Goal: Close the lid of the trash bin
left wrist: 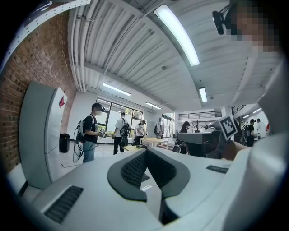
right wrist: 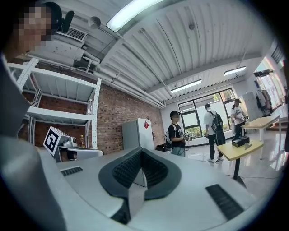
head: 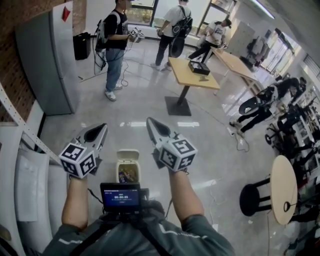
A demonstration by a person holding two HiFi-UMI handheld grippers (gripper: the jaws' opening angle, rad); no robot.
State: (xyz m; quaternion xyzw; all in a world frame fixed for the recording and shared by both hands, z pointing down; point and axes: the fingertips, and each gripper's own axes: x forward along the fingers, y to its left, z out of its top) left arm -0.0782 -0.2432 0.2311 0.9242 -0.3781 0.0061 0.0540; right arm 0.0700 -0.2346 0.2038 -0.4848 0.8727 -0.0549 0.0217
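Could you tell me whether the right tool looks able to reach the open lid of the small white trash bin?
Probably yes: the small white trash bin stands on the glossy floor below the right tool, and nothing lies between that tool and the raised lid; it would need lowering.

No legible text: the screen [head: 120,196] just below the trash bin [head: 128,152] shows digits too small to read, and the grey cabinet [head: 46,65] far up-left of the bin bears an unlettered red diamond sticker [head: 66,13].

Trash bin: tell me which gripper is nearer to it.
Right, narrowly. The right gripper hangs just right of the trash bin; the left gripper sits slightly farther off its left side.
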